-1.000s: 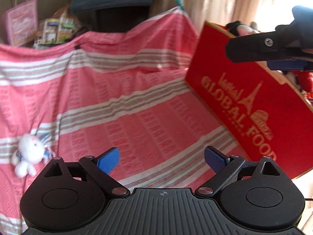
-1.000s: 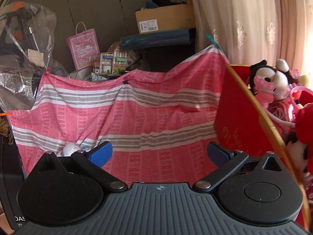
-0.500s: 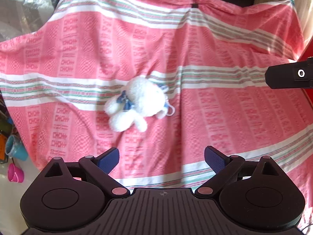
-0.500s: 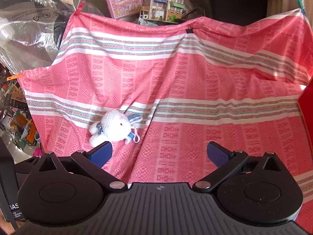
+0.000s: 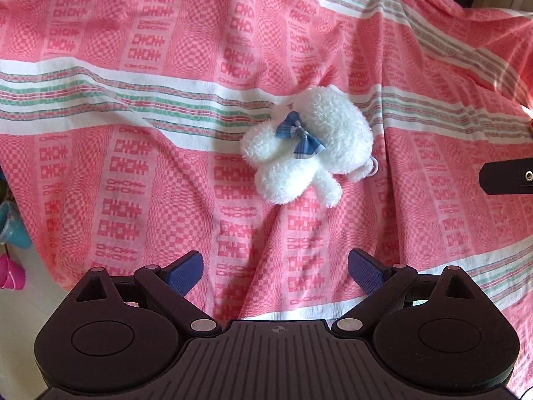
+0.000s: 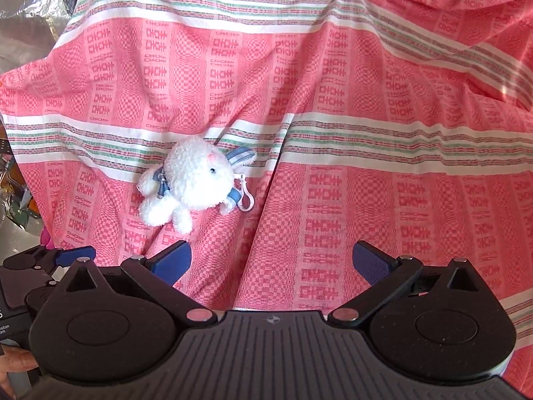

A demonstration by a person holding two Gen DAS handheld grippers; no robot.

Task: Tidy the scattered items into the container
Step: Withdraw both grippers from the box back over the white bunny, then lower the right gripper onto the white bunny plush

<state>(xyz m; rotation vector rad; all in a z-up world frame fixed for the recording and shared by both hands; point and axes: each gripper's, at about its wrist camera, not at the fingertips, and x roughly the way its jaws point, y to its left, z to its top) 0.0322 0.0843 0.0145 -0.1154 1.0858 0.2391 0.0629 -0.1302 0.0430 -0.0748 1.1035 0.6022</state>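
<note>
Bare pink striped cloth (image 5: 140, 153) lies all round the white plush rabbit (image 5: 309, 153), so my left fingers (image 5: 186, 271) have a clear path to it. My right gripper (image 5: 506, 178) juts in at the right edge, well apart.

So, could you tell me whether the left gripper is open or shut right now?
Open: the left gripper has its blue pads spread wide, empty, short of the white plush bunny.

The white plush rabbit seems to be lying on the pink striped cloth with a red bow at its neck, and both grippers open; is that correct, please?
Nearly: the bow is blue plaid, not red, as the left wrist view shows. The white plush rabbit does lie on the pink striped cloth, and the left gripper and right gripper are open.
</note>
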